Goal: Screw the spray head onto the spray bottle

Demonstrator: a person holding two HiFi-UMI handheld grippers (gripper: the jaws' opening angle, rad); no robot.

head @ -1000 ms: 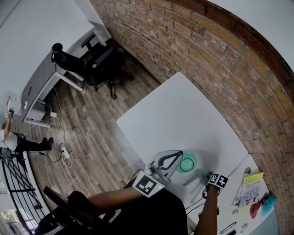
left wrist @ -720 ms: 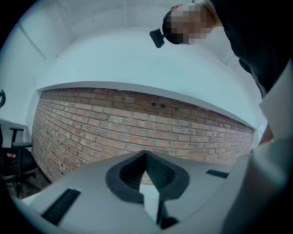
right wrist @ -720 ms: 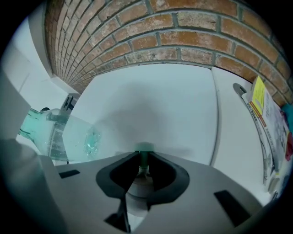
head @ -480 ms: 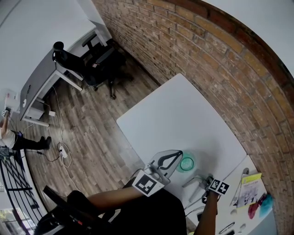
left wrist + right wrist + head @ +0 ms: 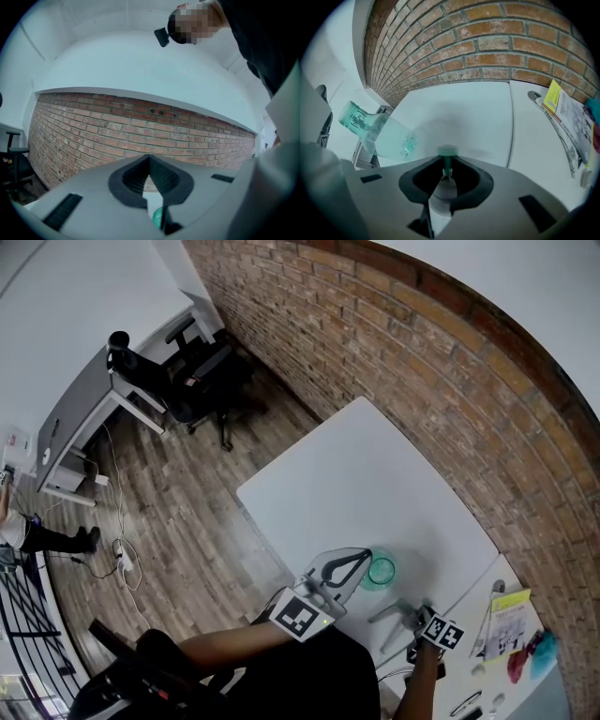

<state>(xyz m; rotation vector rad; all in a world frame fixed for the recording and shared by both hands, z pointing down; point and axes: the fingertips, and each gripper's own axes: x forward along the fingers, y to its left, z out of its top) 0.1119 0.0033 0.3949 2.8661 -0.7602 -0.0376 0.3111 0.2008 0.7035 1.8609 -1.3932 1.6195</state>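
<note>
Illumination is bright, diffuse and even in all three views: the white counter (image 5: 375,474) is close to overexposure and carries only a faint, soft-edged shadow, and the translucent spray bottle (image 5: 382,133) shows small glints. Wide-angle distortion bows the brick wall (image 5: 450,362), and both gripper views end in a dark circular vignette. The foreground nearest each gripper lens is soft; the brickwork stays sharp.

left hand-held gripper (image 5: 150,159): level, jaws closed | right hand-held gripper (image 5: 446,161): pitched steeply down, jaws clamped

The right claw (image 5: 446,164) grips spray head (image 5: 439,199) near bottle (image 5: 379,135).
</note>
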